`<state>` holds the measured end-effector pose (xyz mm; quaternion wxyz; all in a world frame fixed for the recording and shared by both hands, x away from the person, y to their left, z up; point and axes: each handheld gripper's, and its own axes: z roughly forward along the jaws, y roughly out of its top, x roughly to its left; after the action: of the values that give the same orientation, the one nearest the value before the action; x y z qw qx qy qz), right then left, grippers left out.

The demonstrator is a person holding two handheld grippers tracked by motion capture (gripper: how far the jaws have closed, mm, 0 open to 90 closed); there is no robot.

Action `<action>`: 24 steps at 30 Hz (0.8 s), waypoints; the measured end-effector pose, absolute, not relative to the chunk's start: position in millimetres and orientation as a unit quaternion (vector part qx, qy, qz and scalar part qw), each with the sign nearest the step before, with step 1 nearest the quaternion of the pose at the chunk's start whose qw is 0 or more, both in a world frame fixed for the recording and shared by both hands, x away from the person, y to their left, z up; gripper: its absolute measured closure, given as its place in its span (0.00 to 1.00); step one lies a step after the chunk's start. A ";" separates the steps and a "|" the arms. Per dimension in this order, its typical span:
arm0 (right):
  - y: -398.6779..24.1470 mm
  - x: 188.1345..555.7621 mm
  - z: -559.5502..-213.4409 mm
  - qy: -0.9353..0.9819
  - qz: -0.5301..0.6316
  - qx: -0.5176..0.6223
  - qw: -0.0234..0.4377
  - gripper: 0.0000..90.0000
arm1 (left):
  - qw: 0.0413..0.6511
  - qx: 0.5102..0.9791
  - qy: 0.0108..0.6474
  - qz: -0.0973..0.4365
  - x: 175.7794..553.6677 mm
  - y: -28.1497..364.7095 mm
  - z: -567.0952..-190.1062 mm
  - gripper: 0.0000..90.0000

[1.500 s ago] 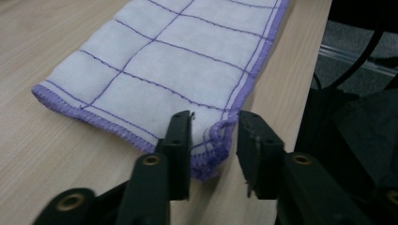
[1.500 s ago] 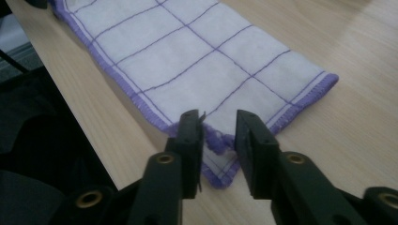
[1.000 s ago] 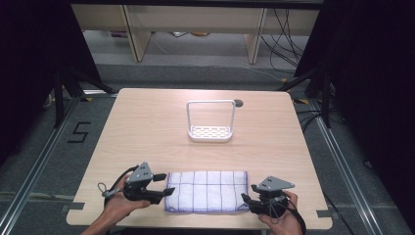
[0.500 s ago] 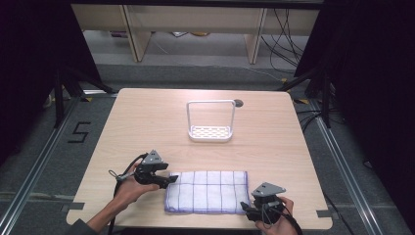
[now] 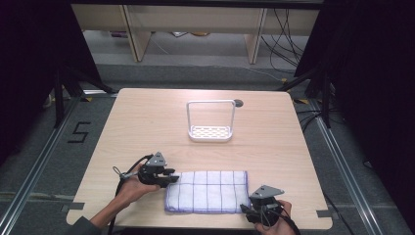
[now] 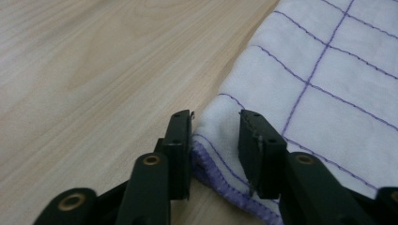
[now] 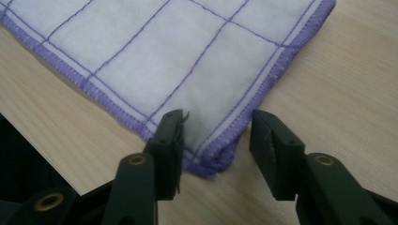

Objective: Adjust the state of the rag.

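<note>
Over on the left, the left gripper (image 5: 172,178) sits low at the cloth's (image 5: 208,191) left end, near the desk's (image 5: 147,122) front-left corner. Its jaws have just been closing, and in the left gripper view (image 6: 215,136) they straddle a corner of the cloth (image 6: 328,79), purple hem between them. One jaw sits right against the hem; whether the other pad presses the fabric I can't quite tell, there seems a sliver of gap, so call it not yet clamped.

Middle of the front edge: the folded white cloth with purple grid lines lies flat, long side running along the desk's front edge. Behind it, toward the far edge, a small white rack (image 5: 210,122) stands upright, well apart from the cloth.

On the right, the right gripper (image 5: 247,210) sits at the cloth's front-right corner, close to the desk's front edge. Its jaws have just been closing too; in the right gripper view (image 7: 217,133) they stand apart around that corner (image 7: 187,61), not pinching.
</note>
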<state>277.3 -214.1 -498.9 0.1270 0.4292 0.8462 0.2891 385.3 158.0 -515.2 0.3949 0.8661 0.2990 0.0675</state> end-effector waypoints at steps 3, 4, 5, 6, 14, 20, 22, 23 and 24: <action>-211.6 276.7 -500.8 0.849 0.305 0.413 0.127 0.87 | 0.397 0.867 0.290 0.076 382.7 156.7 -514.5 0.88; -211.6 276.7 -500.8 0.849 0.305 0.413 0.127 0.87 | 0.396 0.868 0.290 0.079 381.4 156.1 -513.9 0.88; -211.4 276.7 -500.4 0.851 0.306 0.409 0.121 0.89 | 0.401 0.865 0.290 0.082 379.8 155.5 -513.3 0.90; -211.8 277.2 -498.4 0.857 0.296 0.407 0.108 0.92 | 0.403 0.865 0.289 0.078 380.1 156.4 -512.9 0.92; -212.0 291.2 -491.2 0.869 0.287 0.388 0.112 0.94 | 0.430 0.847 0.307 0.049 371.2 170.0 -506.2 0.94; -209.9 329.9 -476.3 0.880 0.282 0.361 0.120 0.94 | 0.454 0.834 0.312 0.050 347.1 179.0 -495.0 0.94; -207.2 347.4 -471.7 0.883 0.285 0.355 0.115 0.94 | 0.453 0.836 0.305 0.049 335.7 181.5 -491.8 0.94; -206.1 355.5 -470.5 0.880 0.290 0.359 0.112 0.94 | 0.459 0.832 0.307 0.046 331.3 180.7 -491.5 0.94; -205.9 362.4 -469.5 0.882 0.287 0.355 0.115 0.94 | 0.460 0.835 0.300 0.045 328.4 180.9 -491.3 0.94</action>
<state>362.4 -205.9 -469.5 0.1152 0.3549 0.8821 0.2874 328.4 180.9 -491.3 0.4596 0.8347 0.3002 0.0446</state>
